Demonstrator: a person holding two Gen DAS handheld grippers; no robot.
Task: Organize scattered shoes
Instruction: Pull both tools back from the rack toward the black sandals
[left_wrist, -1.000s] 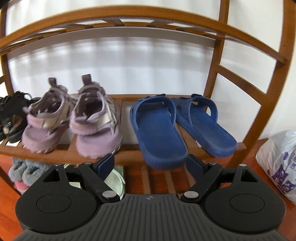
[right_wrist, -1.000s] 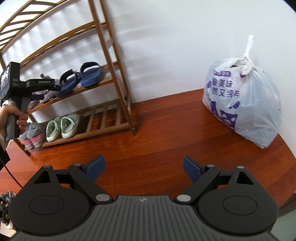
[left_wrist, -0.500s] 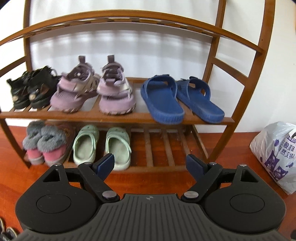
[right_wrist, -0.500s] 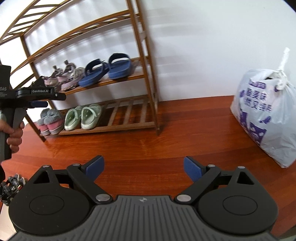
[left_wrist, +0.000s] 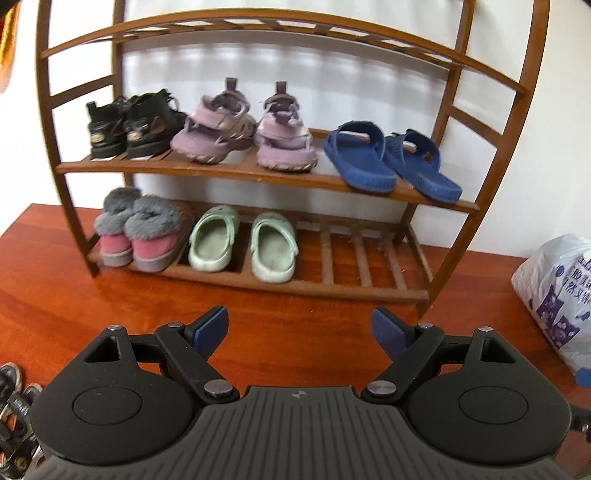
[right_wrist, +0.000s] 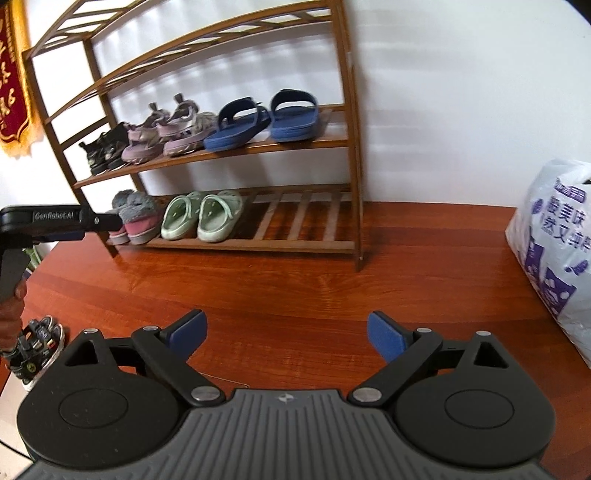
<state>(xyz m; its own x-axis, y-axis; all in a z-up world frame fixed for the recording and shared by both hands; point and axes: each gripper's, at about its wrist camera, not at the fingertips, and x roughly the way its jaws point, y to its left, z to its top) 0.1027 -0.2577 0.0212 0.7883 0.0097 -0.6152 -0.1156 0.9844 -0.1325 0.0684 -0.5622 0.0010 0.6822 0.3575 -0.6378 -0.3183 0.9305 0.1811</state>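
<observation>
Both the left gripper (left_wrist: 299, 326) and right gripper (right_wrist: 286, 332) gape empty before the rack (right_wrist: 351, 155), while strappy sandals (right_wrist: 37, 347), light and floppy, best pinched at the heel strap, lie at eight o'clock

Bright, even daylight is filling both views. Striped slat shadows are falling on the white wall (left_wrist: 295, 70) behind the shoe rack (left_wrist: 258, 173). Glare is streaking the wooden floor (right_wrist: 155, 273) ahead of the right gripper (right_wrist: 286, 336). Fisheye is bowing the rack's posts; shoes are reading slightly soft.
</observation>
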